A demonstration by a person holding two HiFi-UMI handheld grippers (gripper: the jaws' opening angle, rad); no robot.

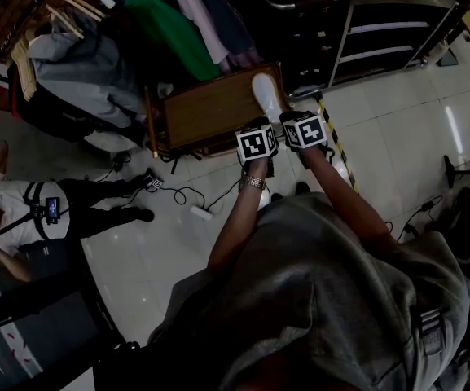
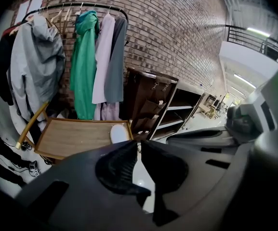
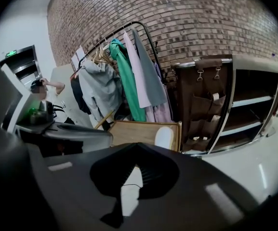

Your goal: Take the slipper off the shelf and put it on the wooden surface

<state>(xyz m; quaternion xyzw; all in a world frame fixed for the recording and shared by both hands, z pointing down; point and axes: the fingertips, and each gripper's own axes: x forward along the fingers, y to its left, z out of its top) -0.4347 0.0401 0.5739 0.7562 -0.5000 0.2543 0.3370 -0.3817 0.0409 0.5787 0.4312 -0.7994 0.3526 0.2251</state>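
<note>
A white slipper lies on the right end of the wooden surface, just left of the dark shelf unit. Both grippers hang side by side over the tiled floor, a little short of the wood. The left gripper is nearest the slipper, and the right gripper is beside it. In the left gripper view the left gripper has its tips almost touching, with nothing held. The slipper lies ahead of it on the wood. The right gripper is shut and empty, with the slipper ahead of it.
A clothes rack with hanging coats stands behind the wooden surface. The shelf unit has bare shelves. A person is on the left. Cables and a white power strip lie on the floor, and striped tape runs along it.
</note>
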